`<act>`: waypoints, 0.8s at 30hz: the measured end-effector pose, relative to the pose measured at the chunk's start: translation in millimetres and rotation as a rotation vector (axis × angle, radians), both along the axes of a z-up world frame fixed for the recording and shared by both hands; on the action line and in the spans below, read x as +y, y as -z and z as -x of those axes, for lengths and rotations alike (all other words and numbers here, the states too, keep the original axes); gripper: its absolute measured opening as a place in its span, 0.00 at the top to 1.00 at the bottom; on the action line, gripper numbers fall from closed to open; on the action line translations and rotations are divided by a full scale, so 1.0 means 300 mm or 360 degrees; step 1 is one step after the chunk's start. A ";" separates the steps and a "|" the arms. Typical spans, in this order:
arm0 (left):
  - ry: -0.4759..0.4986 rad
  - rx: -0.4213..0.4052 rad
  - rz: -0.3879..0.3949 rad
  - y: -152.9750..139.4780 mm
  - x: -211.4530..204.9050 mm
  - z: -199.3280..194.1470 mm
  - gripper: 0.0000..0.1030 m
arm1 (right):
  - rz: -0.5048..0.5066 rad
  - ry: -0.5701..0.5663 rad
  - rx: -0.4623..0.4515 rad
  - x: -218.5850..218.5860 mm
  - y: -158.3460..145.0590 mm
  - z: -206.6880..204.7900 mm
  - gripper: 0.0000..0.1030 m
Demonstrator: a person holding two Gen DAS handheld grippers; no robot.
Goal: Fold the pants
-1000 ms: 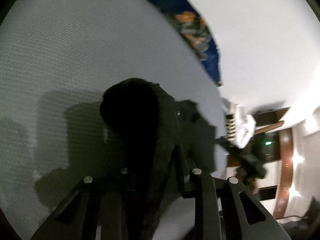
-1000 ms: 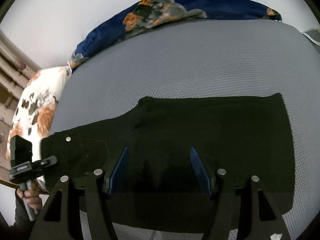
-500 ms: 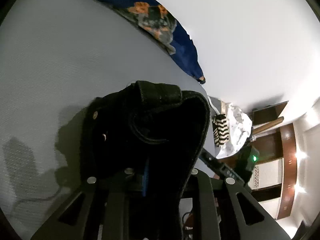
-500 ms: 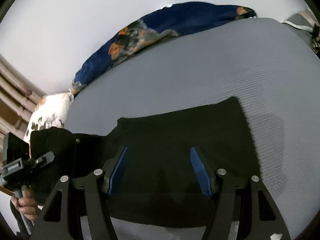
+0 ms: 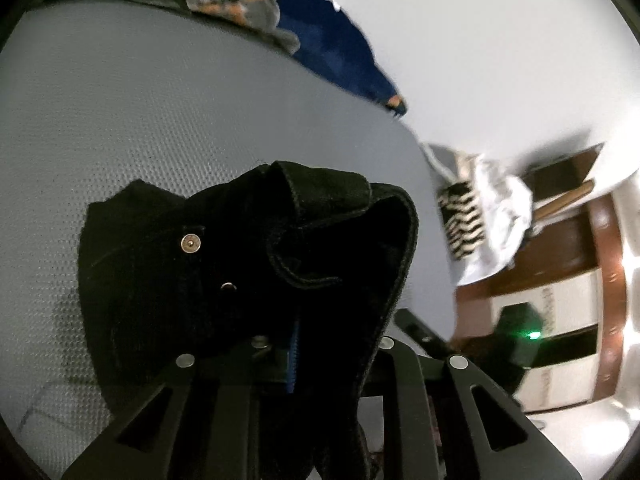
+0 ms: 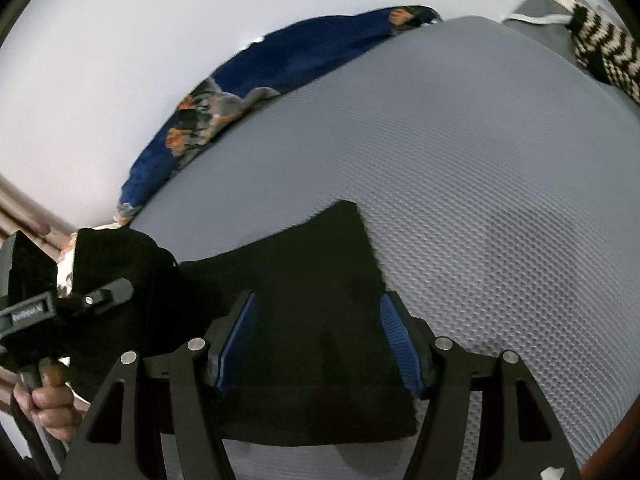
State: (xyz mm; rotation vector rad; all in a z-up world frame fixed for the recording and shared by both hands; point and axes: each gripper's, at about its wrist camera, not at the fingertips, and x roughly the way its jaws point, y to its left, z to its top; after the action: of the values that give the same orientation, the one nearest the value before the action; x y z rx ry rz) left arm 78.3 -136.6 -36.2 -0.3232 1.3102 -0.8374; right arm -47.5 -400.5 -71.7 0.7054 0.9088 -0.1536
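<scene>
Two grippers, one pair of black pants (image 6: 320, 280) on a grey mesh bed (image 6: 480, 160). Left gripper (image 5: 296, 356): jaws just narrowed, clamped on the bunched waistband, raised off the bed. Right gripper (image 6: 320, 344): jaws apart, black cloth lying flat between and beneath them; contact indeterminate. Blue floral pillow (image 6: 280, 64) beyond.

Both grippers: black plastic frames, triangular cut-outs in the arms, round silver screw heads at the pivots. Right gripper (image 6: 322, 342): blue ribbed pads (image 6: 396, 334) on the inner finger faces. Left gripper (image 5: 294, 356): sliver of blue pad only, at 6 o'clock in its own view. From the right wrist, at 8 o'clock: black block body, grey printed label (unreadable), one silver screw, bare hand (image 6: 46, 406) on the handle, no sleeve visible.
</scene>
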 end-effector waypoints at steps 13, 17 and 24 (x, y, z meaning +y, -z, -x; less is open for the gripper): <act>0.0043 -0.0156 -0.0261 0.092 -0.126 0.056 0.79 | -0.0071 -0.0023 0.0040 -0.001 0.069 -0.006 0.40; 0.0082 -0.0210 -0.0272 0.081 -0.148 0.083 0.64 | -0.0069 -0.0030 0.0039 0.011 0.074 -0.014 0.40; 0.0174 -0.0406 -0.0242 0.008 -0.162 0.137 0.45 | -0.0075 -0.0031 0.0034 0.020 0.080 -0.002 0.40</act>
State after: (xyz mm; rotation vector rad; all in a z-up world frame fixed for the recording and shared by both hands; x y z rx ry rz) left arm 37.3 -185.3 -38.6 -0.0231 1.1515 -0.8355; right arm -47.1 -394.6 -95.8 0.7395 0.9419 -0.1228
